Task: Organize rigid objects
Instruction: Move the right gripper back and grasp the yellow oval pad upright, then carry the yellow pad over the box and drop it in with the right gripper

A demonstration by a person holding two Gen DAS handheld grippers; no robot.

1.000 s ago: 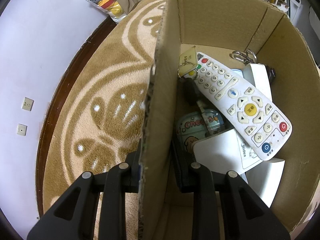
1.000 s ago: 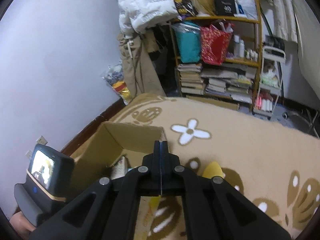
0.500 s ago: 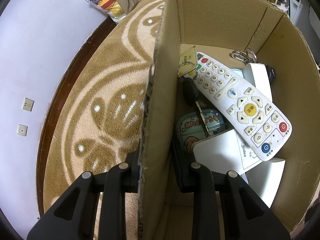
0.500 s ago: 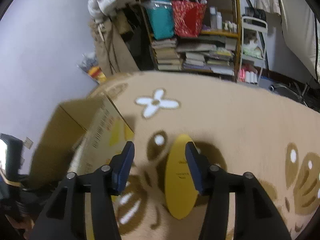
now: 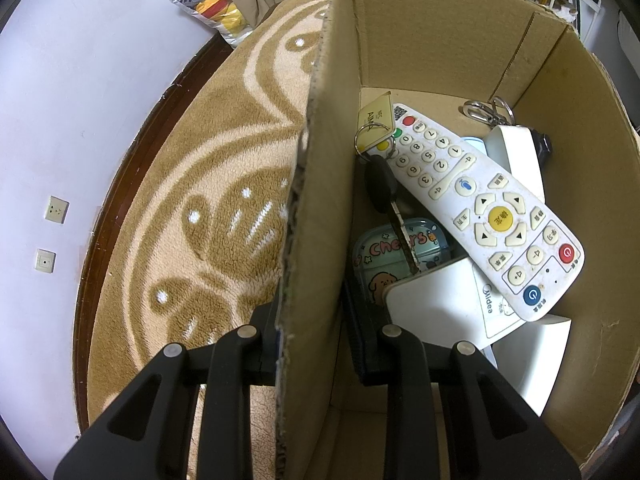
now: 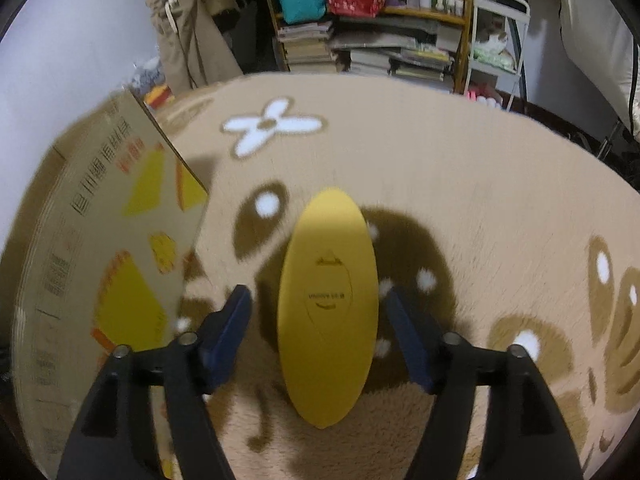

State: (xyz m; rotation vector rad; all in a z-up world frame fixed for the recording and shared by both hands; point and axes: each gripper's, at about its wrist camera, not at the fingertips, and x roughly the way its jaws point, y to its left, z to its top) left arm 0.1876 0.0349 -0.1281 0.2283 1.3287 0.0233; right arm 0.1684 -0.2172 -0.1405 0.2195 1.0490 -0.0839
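Left tool [image 5: 310,354] clamped on box [image 5: 316,184] wall to steady it; right tool [image 6: 320,334] wide, straddling yellow case [image 6: 328,312] for pickup.

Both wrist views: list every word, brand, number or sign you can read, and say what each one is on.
"Cheers": pastel case in the cardboard box.
"Midea": white remote under the keypad remote.
Digits 1 to 9: keypad remote; its Chinese button labels are too small.
"AIMA", partly legible: key tag.
Red Chinese print on the box's outer wall: blurred.
Print on the yellow oval object: too small.
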